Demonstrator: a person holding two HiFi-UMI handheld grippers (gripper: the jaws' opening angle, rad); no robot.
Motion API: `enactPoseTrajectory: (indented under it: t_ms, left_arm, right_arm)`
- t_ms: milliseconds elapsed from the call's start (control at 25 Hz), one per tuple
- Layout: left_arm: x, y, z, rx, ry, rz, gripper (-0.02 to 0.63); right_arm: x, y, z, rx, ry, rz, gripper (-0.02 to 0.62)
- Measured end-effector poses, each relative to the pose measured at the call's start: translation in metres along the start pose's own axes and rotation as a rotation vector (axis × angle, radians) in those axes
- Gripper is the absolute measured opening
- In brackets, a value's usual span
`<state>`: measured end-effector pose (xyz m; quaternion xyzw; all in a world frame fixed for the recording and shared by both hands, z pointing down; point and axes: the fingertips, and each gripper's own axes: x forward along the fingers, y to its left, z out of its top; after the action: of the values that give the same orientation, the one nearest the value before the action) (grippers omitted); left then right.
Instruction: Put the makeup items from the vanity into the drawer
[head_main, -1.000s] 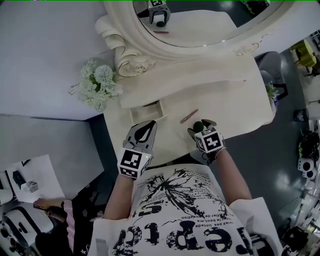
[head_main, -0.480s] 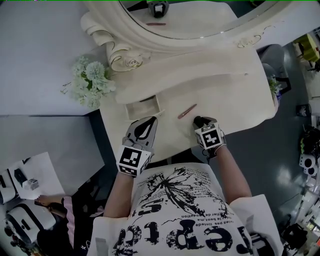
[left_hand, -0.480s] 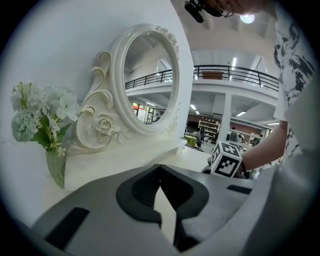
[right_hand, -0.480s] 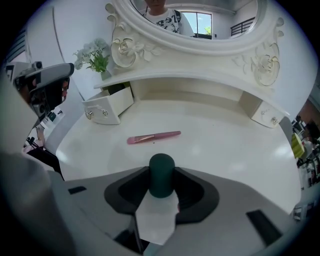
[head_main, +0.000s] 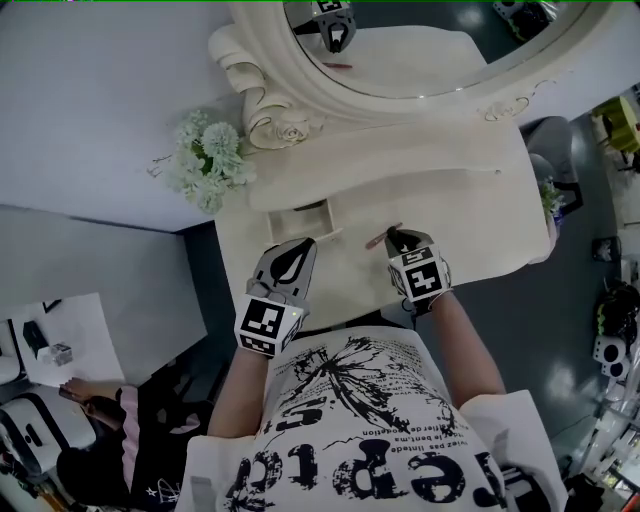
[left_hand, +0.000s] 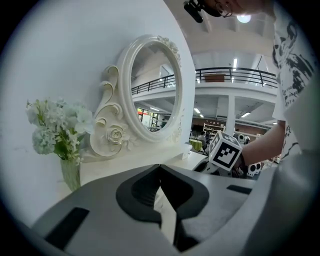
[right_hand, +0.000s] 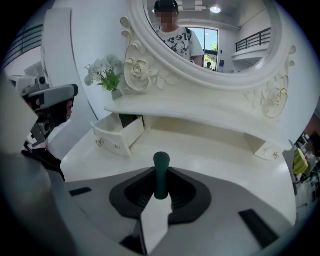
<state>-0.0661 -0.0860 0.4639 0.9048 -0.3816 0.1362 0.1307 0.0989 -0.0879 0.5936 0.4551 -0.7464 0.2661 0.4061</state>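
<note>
Stands at a cream vanity (head_main: 470, 200) with a gripper in each hand. Has the small drawer (head_main: 300, 222) pulled out and open on the vanity top, two little knobs on its front.

Holds the left gripper (head_main: 297, 248) on the near side of the drawer, tips pointing at its front and close to it. Jaws pressed together there, nothing between them.

Holds the right gripper (head_main: 400, 240) well to the right of the drawer, low over the same surface. Is closing its jaws on a dark green stick (right_hand: 161, 172) standing upright between them, rounded top above the pads and the pads against both its sides. Cannot tell what sort of makeup item this is.

Has a thin pinkish pencil (head_main: 383, 236) lying flat and slanted to the right of the drawer — between the drawer and the right gripper, with its far end just beside that gripper's tips.

Faces an oval mirror (head_main: 420, 60) in a carved frame beyond the drawer. Has a bunch of pale flowers (head_main: 208, 160) in a glass vase beyond the drawer and to its left, against the white wall. Appears reflected in the mirror in a printed white T-shirt.
</note>
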Motion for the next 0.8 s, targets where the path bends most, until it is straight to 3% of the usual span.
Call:
enactPoseTrajectory:
  t_ms: [320,600,680,800]
  left_arm:
    - [-0.037,0.035,0.010,-0.014,-0.053,0.118,0.019]
    - [-0.069,0.064,0.005,-0.027,-0.058,0.186,0.019]
    - [-0.077,0.070,0.003,-0.033,-0.061,0.204,0.020]
    - [-0.084,0.076,0.001,-0.040,-0.063,0.216,0.020]
  right_arm:
    - [0.011,0.067,0.087,-0.130,-0.103,0.123,0.075]
    - [0.033,0.123,0.112,-0.204,-0.073,0.198,0.084]
    - [0.039,0.134,0.113,-0.208,-0.056,0.217,0.104]
    - [0.045,0.145,0.115,-0.204,-0.050,0.230,0.190]
